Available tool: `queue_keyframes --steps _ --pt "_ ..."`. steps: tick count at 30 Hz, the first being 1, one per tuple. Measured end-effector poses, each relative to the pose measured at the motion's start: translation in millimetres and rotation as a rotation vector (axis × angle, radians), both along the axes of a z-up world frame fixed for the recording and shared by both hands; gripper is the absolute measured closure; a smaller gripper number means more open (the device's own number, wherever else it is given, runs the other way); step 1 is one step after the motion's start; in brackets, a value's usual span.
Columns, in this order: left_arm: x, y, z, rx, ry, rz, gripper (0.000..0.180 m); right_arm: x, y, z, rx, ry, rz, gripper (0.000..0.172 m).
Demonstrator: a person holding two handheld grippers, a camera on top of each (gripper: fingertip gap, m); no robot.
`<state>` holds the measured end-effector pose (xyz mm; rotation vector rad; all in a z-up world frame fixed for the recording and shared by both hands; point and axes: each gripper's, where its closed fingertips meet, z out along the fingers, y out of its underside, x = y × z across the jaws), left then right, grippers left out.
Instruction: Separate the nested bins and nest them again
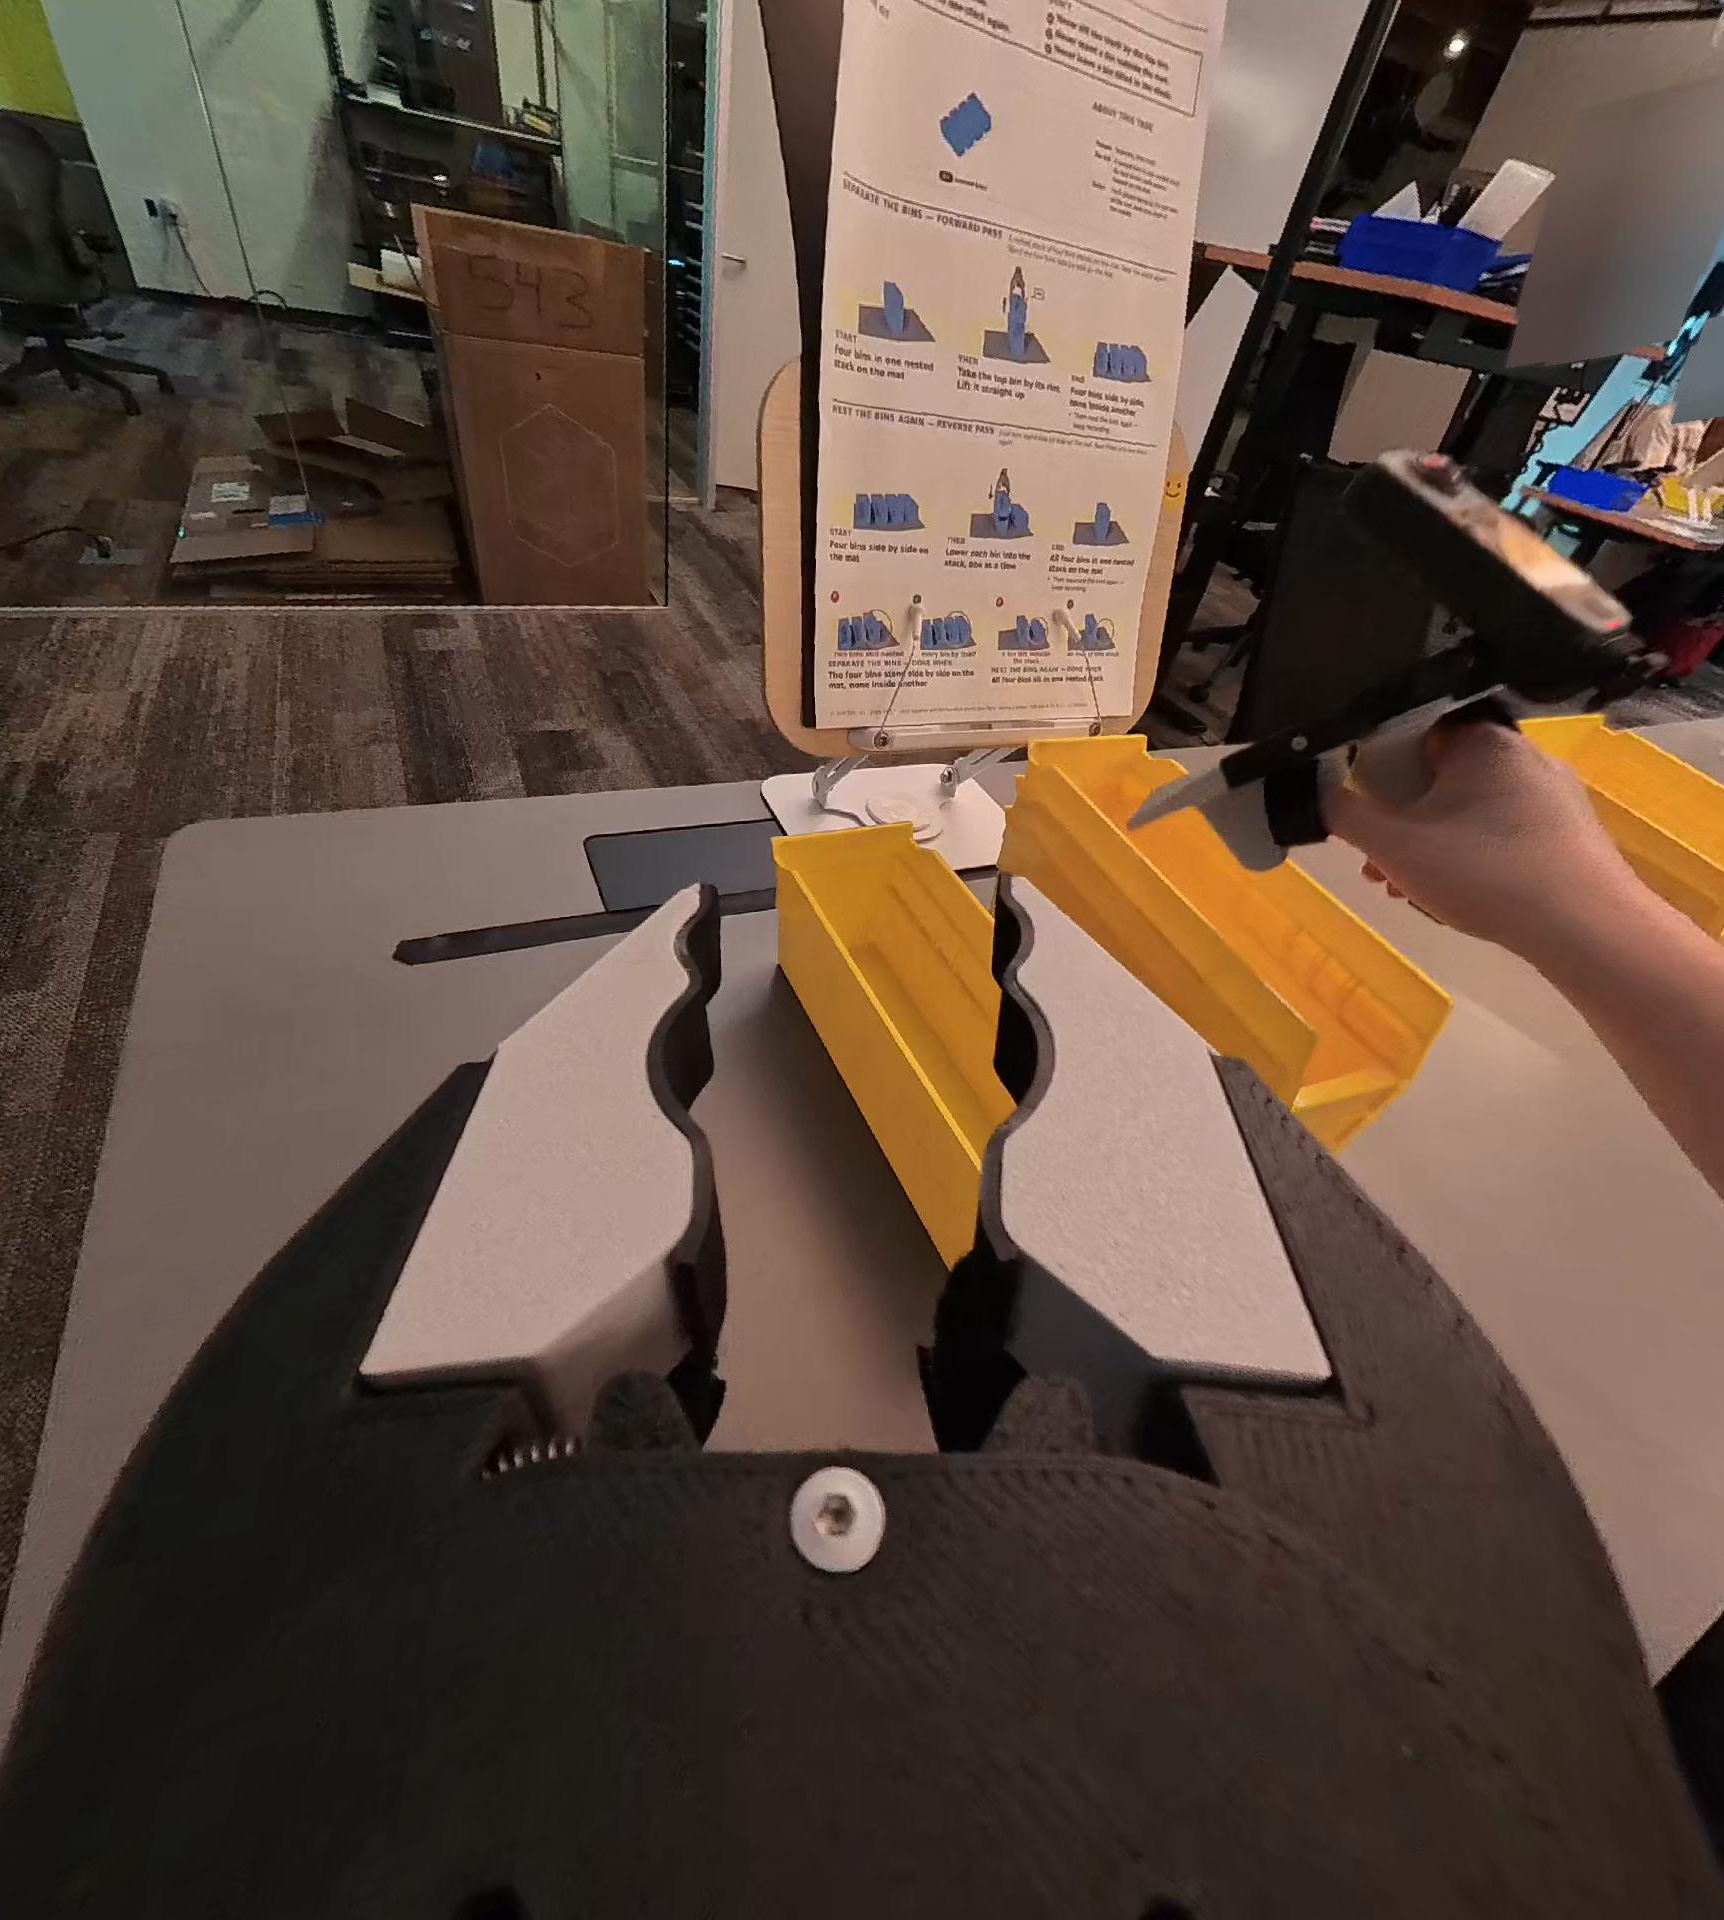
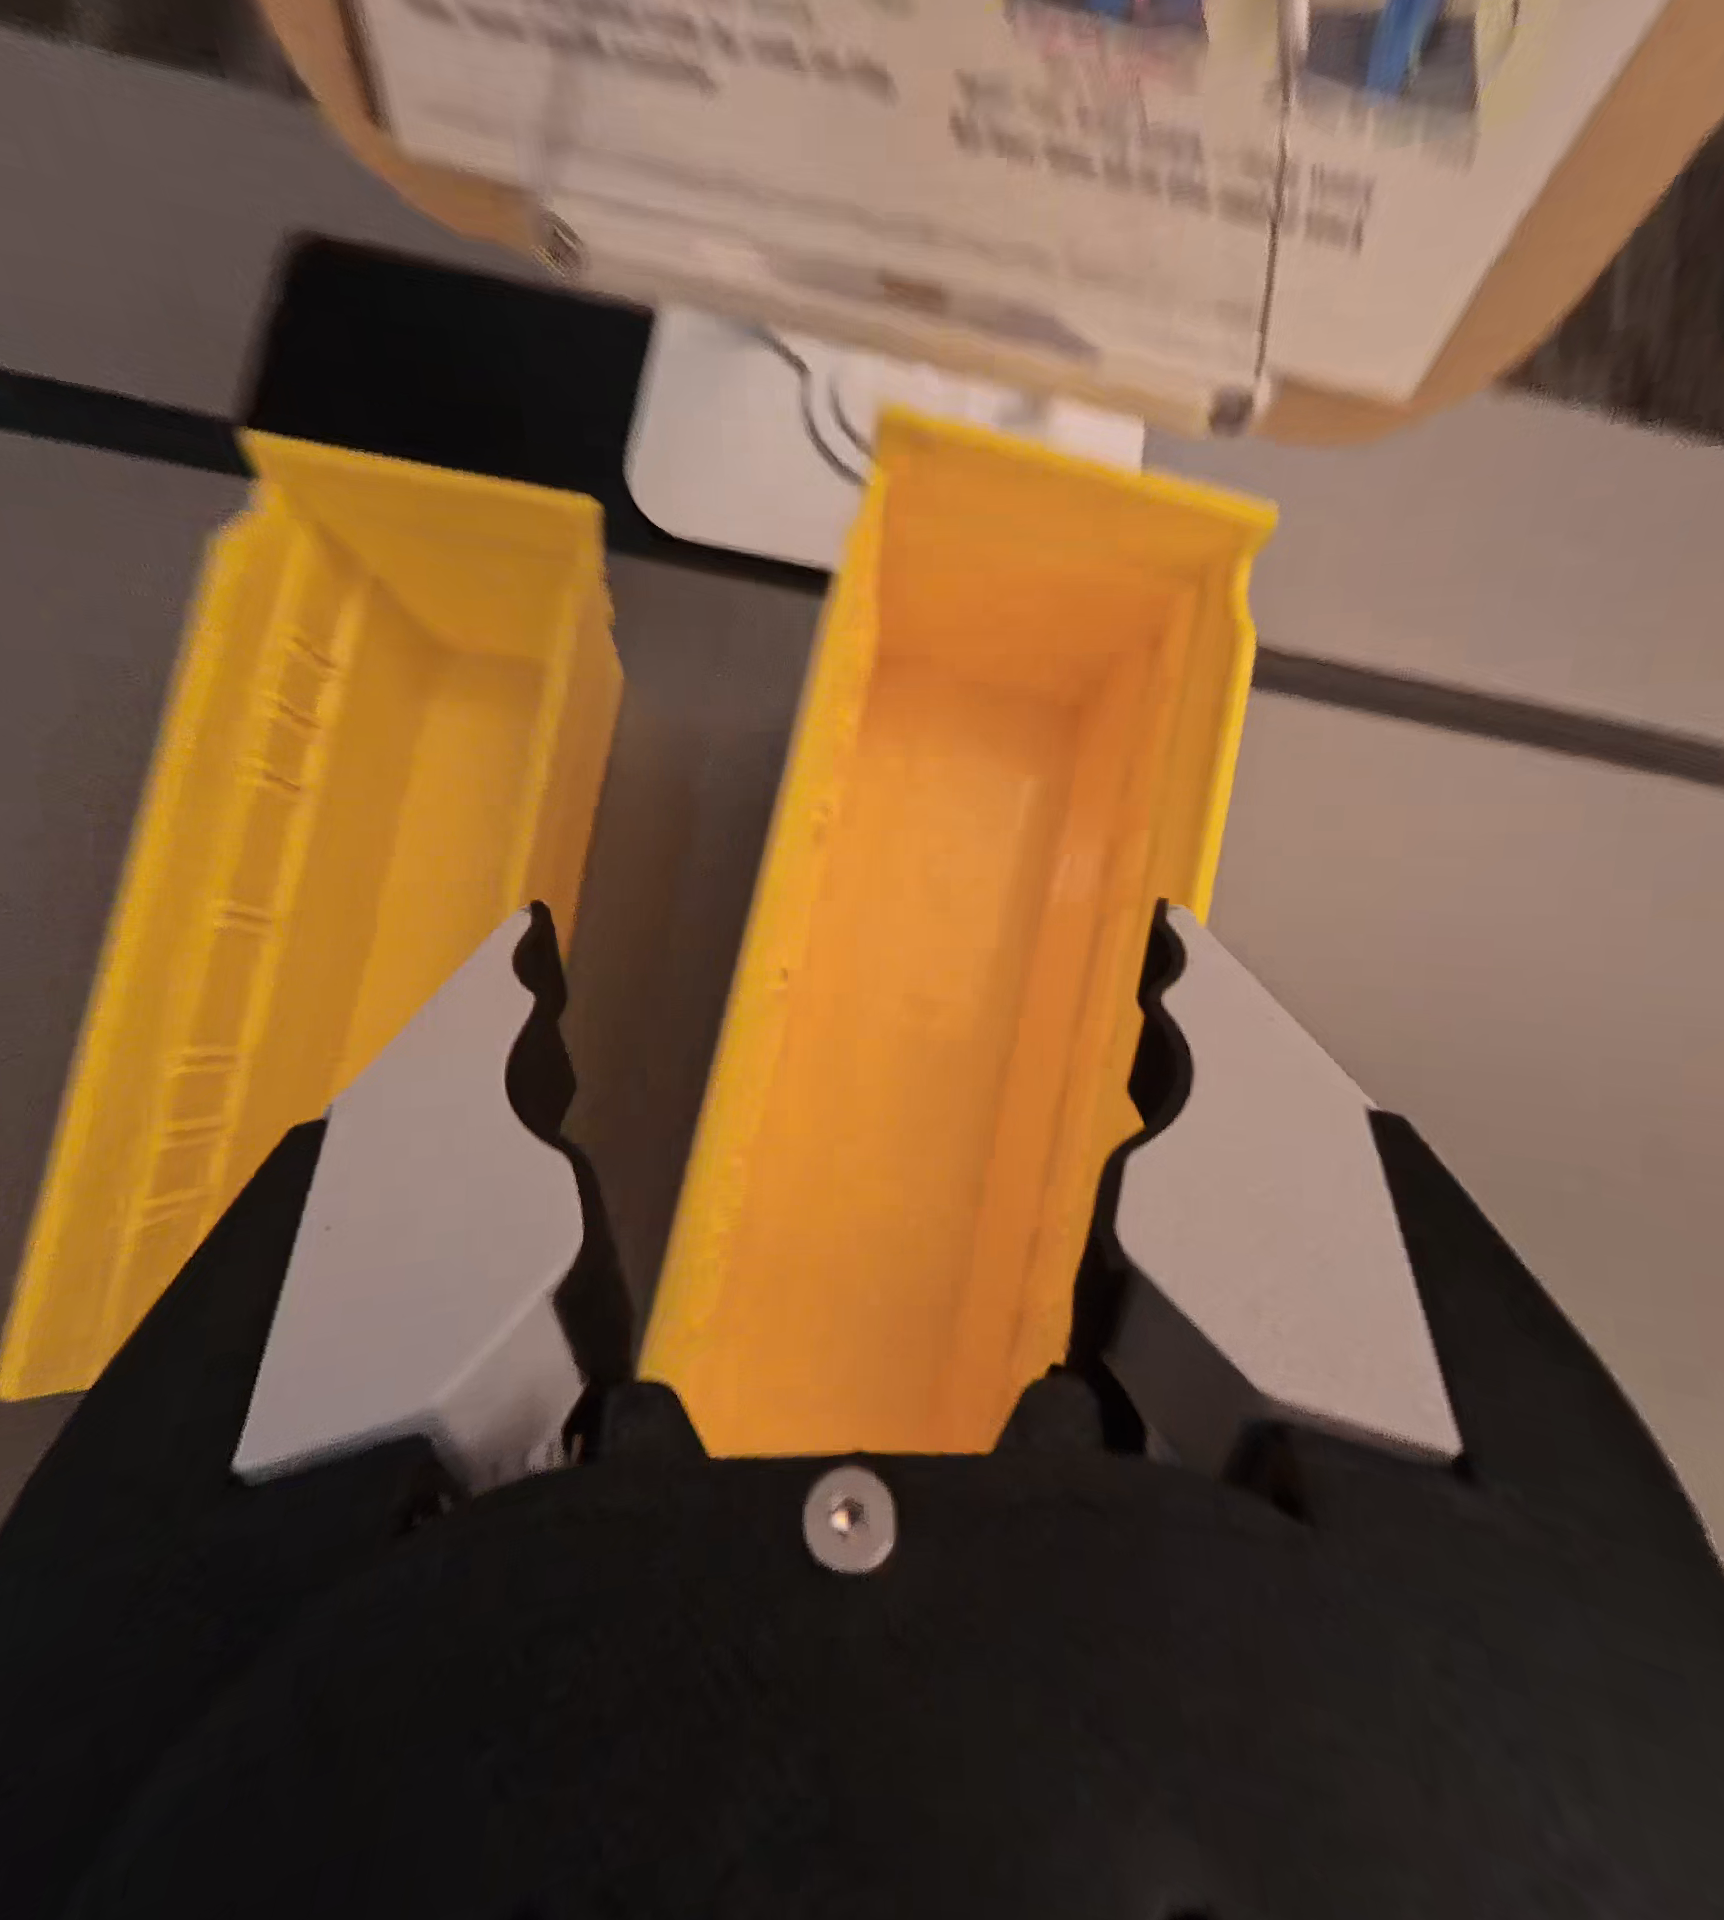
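The middle bin lies directly ahead of the right gripper, its long axis running away from the jaws toward the far edge of the bench, where a document stand holds a printed sheet. The jaws stand wide, one finger on each side of this bin: the left pad has bare bench between it and the bin's wall, while the right pad sits at the right-hand rim, and whether it touches there is too blurred to tell. So the bin is straddled rather than gripped, and I judge that closing across its width is what the next move needs. The left gripper hangs about half open over the left bin, holding nothing; its right finger overlaps that bin's right wall, its left finger is clear over the bench. The right hand is the nearer one to the middle bin, which from the left looks to be at least two shells nested, with stepped rims stacked along its side. A third yellow bin lies beyond the right hand toward the bench's right edge. All are long, narrow, open-topped troughs of matte yellow plastic with fine ridged layer lines, rigid and light by the look of them, on a smooth grey top.
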<state>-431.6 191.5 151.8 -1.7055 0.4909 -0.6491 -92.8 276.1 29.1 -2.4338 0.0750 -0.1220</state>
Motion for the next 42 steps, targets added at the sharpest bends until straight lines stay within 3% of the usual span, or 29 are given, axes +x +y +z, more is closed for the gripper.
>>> queue_keyframes --steps 3,8,13,17,19,21,25,28,32,37,42 --pt "4 1 -1 -0.005 0.011 -0.002 0.127 -28 -2 26 0.084 -0.025 0.084 0.06" --pt "18 6 -8 -0.037 0.05 0.004 0.117 -48 -18 39 0.112 -0.047 0.184 0.06" --pt "50 11 -18 -0.054 0.123 -0.024 0.104 -17 -41 71 0.289 -0.085 0.235 0.06" --pt "84 16 -29 -0.049 0.219 -0.051 0.088 37 -70 119 0.602 -0.188 0.245 0.06" --pt "97 18 -41 -0.047 0.313 -0.05 0.079 61 -86 132 0.749 -0.249 0.275 0.068" --pt "107 20 -46 -0.048 0.355 -0.039 0.076 85 -97 123 0.791 -0.319 0.298 0.071" --pt "127 24 -50 -0.08 0.31 -0.028 0.071 144 -109 85 0.658 -0.444 0.267 0.06" --pt "154 37 -63 -0.111 0.281 -0.05 0.068 171 -118 71 0.643 -0.422 0.294 0.06" --pt "200 53 -96 -0.308 0.239 -0.183 0.065 190 -129 81 0.715 -0.312 0.321 0.06" --pt "193 88 -150 -0.537 0.471 -0.053 0.057 212 -142 109 0.801 -0.257 0.324 0.06" --pt "205 94 -171 -0.698 0.56 0.017 0.049 232 -159 118 0.882 -0.17 0.327 0.061"
